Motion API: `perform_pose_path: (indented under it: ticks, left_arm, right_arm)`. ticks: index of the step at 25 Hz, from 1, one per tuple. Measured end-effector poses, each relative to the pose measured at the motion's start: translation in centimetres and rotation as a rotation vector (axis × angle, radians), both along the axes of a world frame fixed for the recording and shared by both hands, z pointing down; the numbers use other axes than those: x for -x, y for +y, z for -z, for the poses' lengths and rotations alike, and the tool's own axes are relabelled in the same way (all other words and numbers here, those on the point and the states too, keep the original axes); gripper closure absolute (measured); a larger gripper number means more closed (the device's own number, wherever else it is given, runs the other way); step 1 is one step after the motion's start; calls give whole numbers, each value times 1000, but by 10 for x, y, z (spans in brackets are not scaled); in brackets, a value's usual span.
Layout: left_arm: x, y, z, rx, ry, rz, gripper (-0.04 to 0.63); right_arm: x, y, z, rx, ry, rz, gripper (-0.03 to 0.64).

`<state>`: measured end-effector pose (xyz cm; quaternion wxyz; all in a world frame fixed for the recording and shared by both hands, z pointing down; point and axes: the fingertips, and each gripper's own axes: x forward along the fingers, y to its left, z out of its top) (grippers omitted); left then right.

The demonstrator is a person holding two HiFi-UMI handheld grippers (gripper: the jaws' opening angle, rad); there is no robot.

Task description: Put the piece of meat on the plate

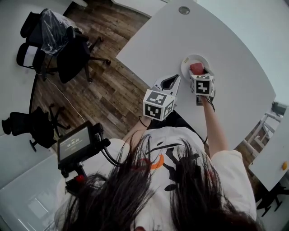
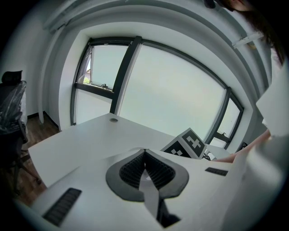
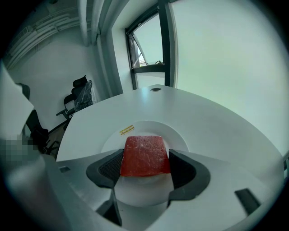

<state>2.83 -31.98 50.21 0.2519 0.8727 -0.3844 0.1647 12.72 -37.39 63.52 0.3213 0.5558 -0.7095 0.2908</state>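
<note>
The red piece of meat sits between the two pads of my right gripper, which is shut on it. It hangs right over the white plate, low above or resting on it; I cannot tell which. In the head view the plate lies on the white table with the meat at its near side and the right gripper over it. My left gripper hovers at the table's left edge, shut and holding nothing, its jaws pressed together.
The round white table has a cable grommet at its far side. Black office chairs stand on the wood floor to the left. A small screen device sits near the person's body.
</note>
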Motion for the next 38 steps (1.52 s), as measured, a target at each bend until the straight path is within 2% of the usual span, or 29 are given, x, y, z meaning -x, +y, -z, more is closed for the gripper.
perform_pose_path:
  ticks: [9,24,27,31,35,38]
  left_arm:
    - [5,1,-3,2,-4,9,589]
    - [17,-4,-9,6,-18,37,589]
    - [17,-4,-9,4,-18,37,589]
    - [18,-5,-9,1,-17,36,589]
    - [21,-6,-9,-3,-15,41,589]
    - [21,-7,-7,-6,-10,43,589]
  right_arm:
    - [4,-2,-2,-11,4,28,299]
    - [9,-6,-11,29,-13,58,298]
    - [8,-8,-11,27,-29,36,298]
    - [4,-10,-7,26,-99,-31,298]
    - [-6,-11,24,-48,-140,-109,298]
    - [-11,-8,51,-115,-233,-188,299]
